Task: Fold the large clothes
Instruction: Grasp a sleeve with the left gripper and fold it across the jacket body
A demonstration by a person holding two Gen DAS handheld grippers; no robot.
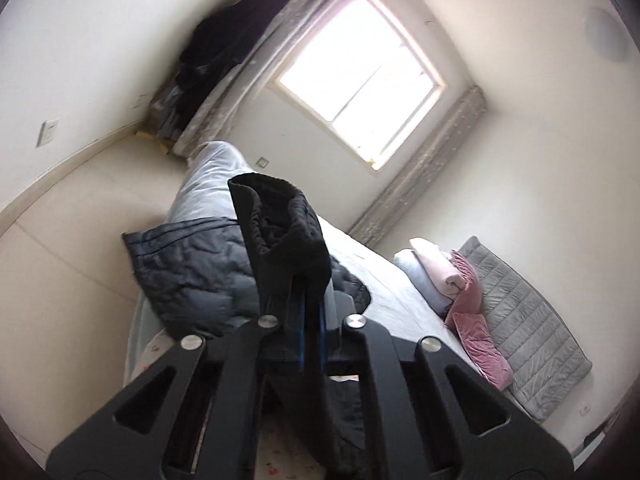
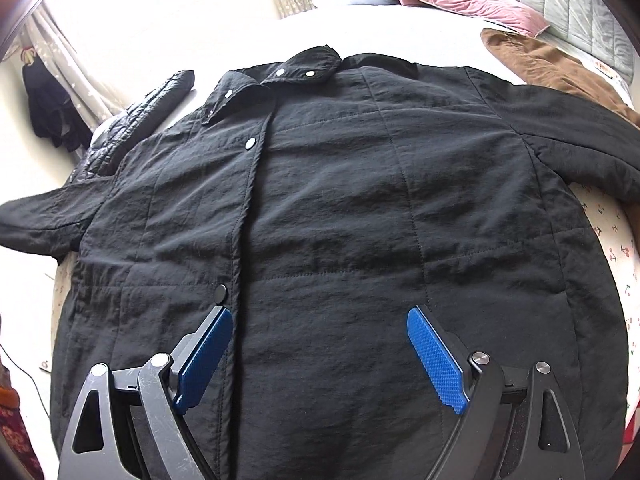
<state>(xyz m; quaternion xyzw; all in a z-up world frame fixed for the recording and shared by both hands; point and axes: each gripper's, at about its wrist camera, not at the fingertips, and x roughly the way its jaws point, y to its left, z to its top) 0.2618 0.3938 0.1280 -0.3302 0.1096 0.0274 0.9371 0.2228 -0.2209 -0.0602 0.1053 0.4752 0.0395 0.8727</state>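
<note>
**Black jacket spread on bed, one cuff lifted**

A black snap-front jacket (image 2: 320, 208) lies front-up across the bed (image 2: 612, 240), directly ahead of and beneath the right gripper (image 2: 320, 352), whose blue pads (image 2: 436, 360) stand spread wide above the lower front. The left gripper (image 1: 310, 320), pressed together, pinches the jacket's dark cuff (image 1: 280, 232), raised ahead of it. Beyond lie a dark quilted garment (image 1: 188, 268), pink cushion (image 2: 472, 0) and brown garment (image 2: 552, 68).

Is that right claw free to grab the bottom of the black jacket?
Probably yes. The right claw is open and empty, right over the black jacket, which lies flat on the bed with nothing on its lower part.
</note>
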